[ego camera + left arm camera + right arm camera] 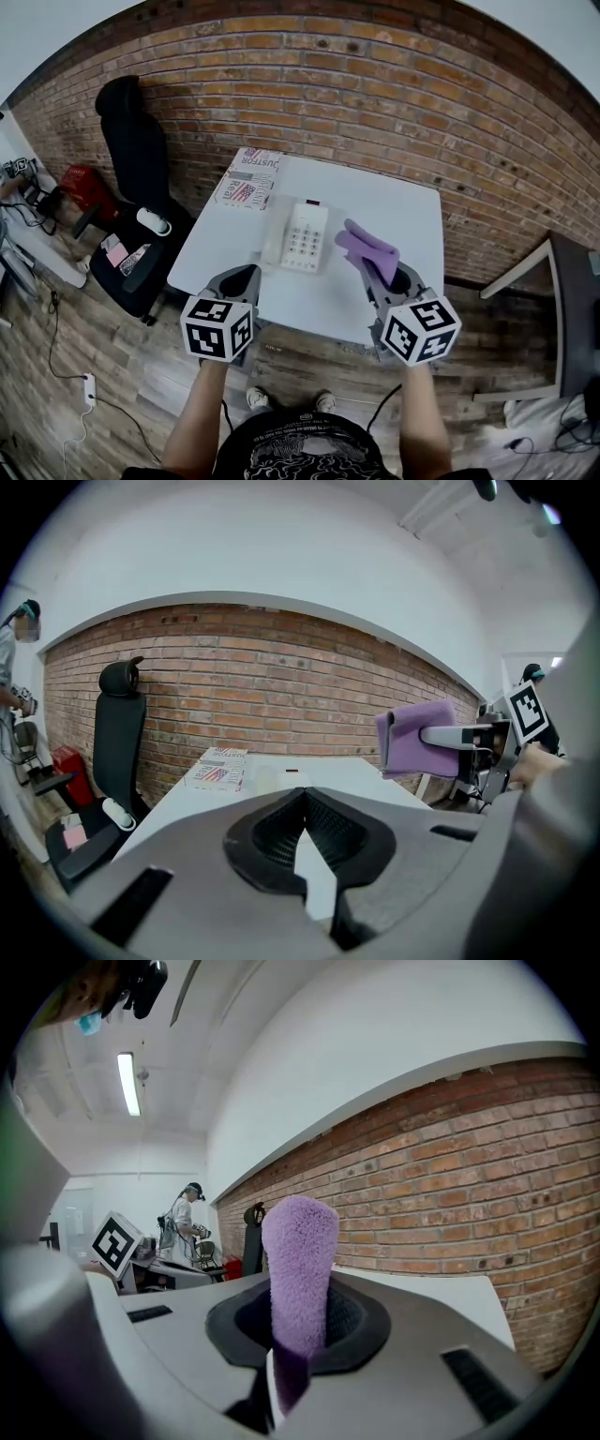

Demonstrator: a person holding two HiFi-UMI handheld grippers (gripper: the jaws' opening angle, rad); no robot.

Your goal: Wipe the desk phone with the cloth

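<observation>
A white desk phone (300, 236) lies on the white table (398, 204), handset on its left side. My right gripper (378, 269) hovers just right of the phone, near the table's front edge, shut on a folded purple cloth (367, 247). In the right gripper view the cloth (300, 1251) stands up between the jaws of that gripper (295, 1330). My left gripper (240, 279) is at the front left edge, below the phone, jaws shut and empty. The left gripper view shows its closed jaws (305, 829), the phone (272, 778) beyond, and the cloth (417, 738) at the right.
A printed cardboard box (248, 178) lies at the table's far left corner. A black office chair (136, 150) stands left of the table, a brick wall (375, 84) behind it. Another desk (562, 281) is at the right. A person (187, 1213) stands in the distance.
</observation>
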